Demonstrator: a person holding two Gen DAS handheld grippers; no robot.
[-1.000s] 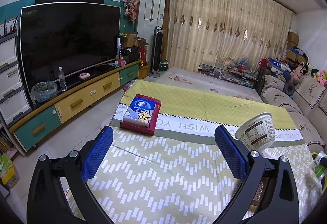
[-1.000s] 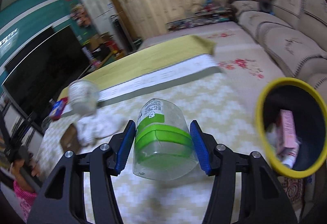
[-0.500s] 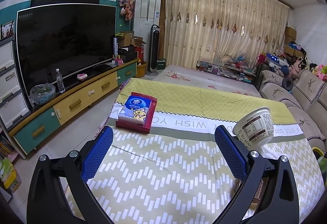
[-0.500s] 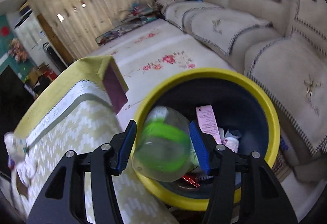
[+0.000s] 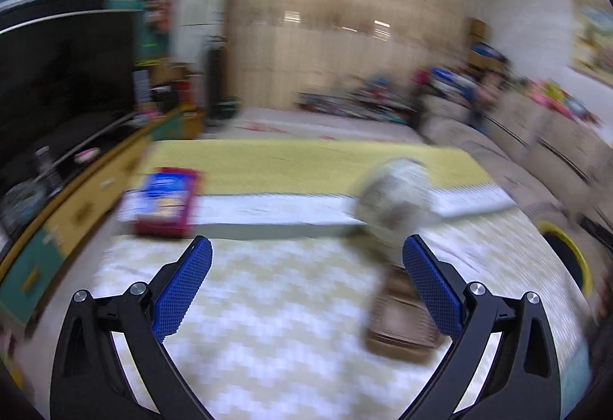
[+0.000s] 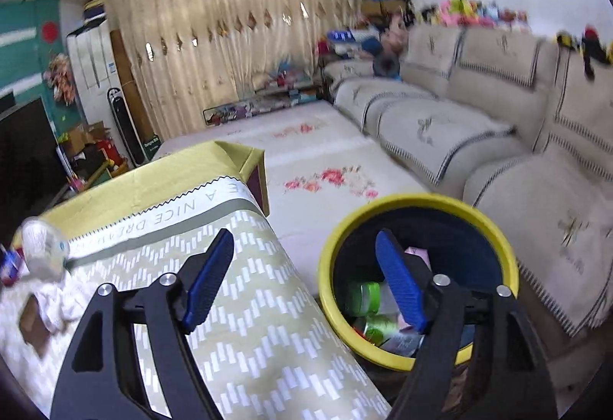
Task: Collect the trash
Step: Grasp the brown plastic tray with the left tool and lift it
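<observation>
The right gripper (image 6: pixel 304 251) sits over the gap between the table (image 6: pixel 268 335) and the yellow-rimmed bin (image 6: pixel 387 203). Its jaws have just been opening and now stand wide with nothing between them. The clear bottle (image 6: pixel 369 299) with the green label lies down inside the bin, on its side among other trash, a pink carton (image 6: pixel 415 251) peeking out behind the right blue pad. The bin stands on the floor just beside the table edge, with the beige sofa (image 6: pixel 498 121) on its far side.

The left gripper (image 5: pixel 304 251) is spread wide too, empty, pointing across the table. That view is pretty smeared, so details are fuzzy. Just past its right pad a white cup (image 5: pixel 394 198) shows, tilted, looking like it stands on or by a brown flat thing (image 5: pixel 398 324) on the cloth; hard to say what exactly that brown thing is. Further left on the table lies a red and blue packet (image 5: pixel 166 200). The bin's yellow rim (image 5: pixel 567 247) shows at the right edge of that view.

From the right wrist the same cup (image 6: pixel 42 247) appears at the far left of the table, with crumpled white tissue (image 6: pixel 57 301) just below it and the brown piece (image 6: pixel 32 324) beside that. The TV (image 5: pixel 57 83) stands along the left wall.
</observation>
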